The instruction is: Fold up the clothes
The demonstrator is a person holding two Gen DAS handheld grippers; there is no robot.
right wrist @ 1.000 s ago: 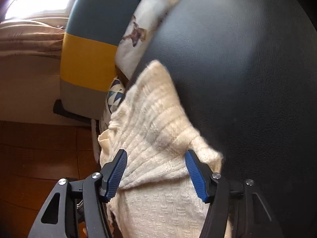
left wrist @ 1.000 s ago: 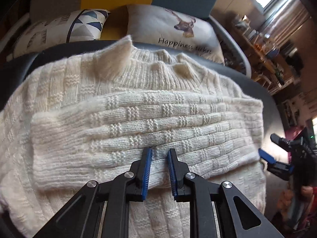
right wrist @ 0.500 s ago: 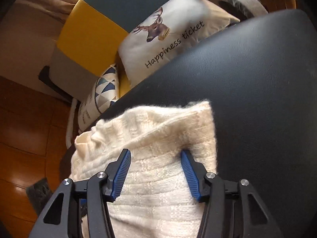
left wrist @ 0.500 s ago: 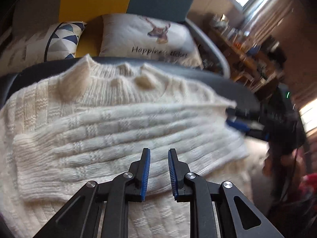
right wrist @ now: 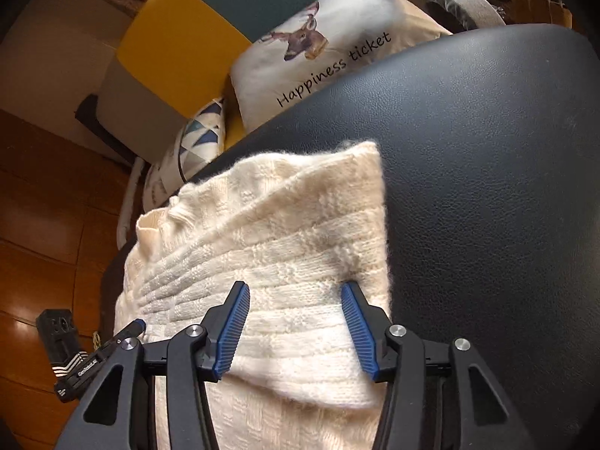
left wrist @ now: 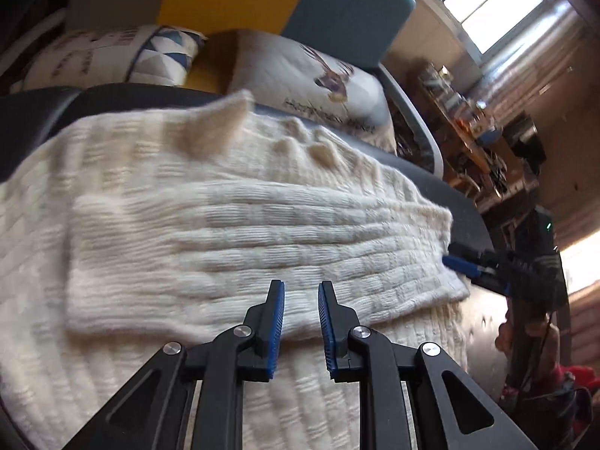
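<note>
I have the cream knit sweater (left wrist: pixel 225 225) flat on the black leather seat (right wrist: pixel 487 187), one sleeve (left wrist: pixel 262 247) already folded across its body. My left gripper (left wrist: pixel 300 315) hovers nearly closed, empty. My right gripper (right wrist: pixel 294 326), half open, straddles the folded edge, gripping nothing. Further folds remain.

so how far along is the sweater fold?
Done: one sleeve lies folded flat across the cream sweater on the dark seat. In hand: the right gripper straddles the sleeve's fold edge, pads apart; the left gripper hovers over it, narrow gap, gripping nothing. Left: any remaining folds.
</note>
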